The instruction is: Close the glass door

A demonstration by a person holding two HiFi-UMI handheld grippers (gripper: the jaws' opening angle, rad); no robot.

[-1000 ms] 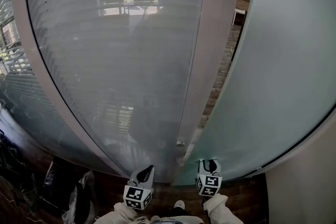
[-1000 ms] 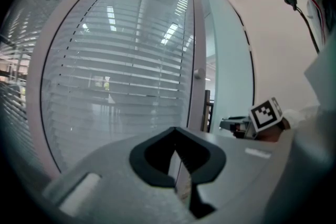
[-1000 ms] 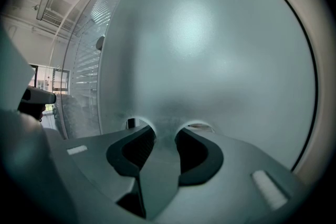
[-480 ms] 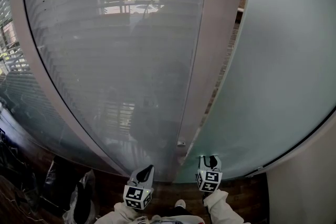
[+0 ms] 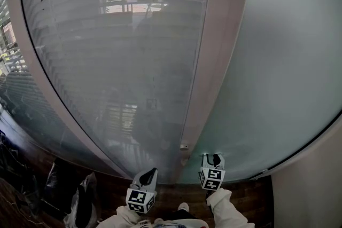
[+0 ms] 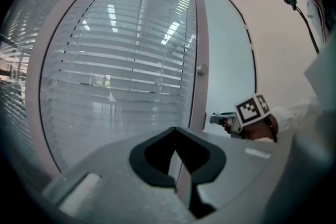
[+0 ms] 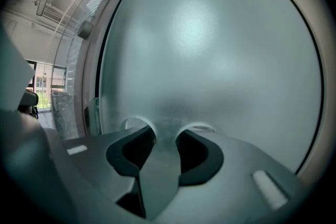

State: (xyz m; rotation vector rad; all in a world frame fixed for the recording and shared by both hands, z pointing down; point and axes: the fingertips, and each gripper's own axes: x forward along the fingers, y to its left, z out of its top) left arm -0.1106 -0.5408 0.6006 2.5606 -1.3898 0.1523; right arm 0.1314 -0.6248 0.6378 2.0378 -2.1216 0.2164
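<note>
Frosted pale-green glass door (image 5: 278, 72): fills the right of the head view, its free edge now drawn close beside the tall pale-grey frame post (image 5: 216, 61). Change noted: a second ago a wedge of brick floor and the room beyond showed between edge and post; that wedge has shut to almost nothing, and the right gripper (image 5: 212, 157) has travelled forward with the pane. Right gripper: jaws parted at a middling width, nothing between them, tips set against the frosted face low down, by the look pushing. Left gripper (image 5: 152, 172): jaws brought together, empty, pointed at the foot of the post and touching nothing, unmoved. Bearing on the task: closing judged nearly complete. In the right gripper view a thin dark slit remains at the door's left edge, so a last short push probably has to seat it. Edges: door edge and post are the closing pair; a small round metal knob (image 5: 184, 146) sits low on the post just left of the right gripper. Left of the post stands a fixed glass panel with horizontal blinds (image 5: 117, 61). Open room: plain white wall (image 5: 315, 189) bounds the right; dark wooden floor (image 5: 246, 197) lies under the hands; dark bags (image 5: 80, 205) lie lower left, well apart from the door.
</note>
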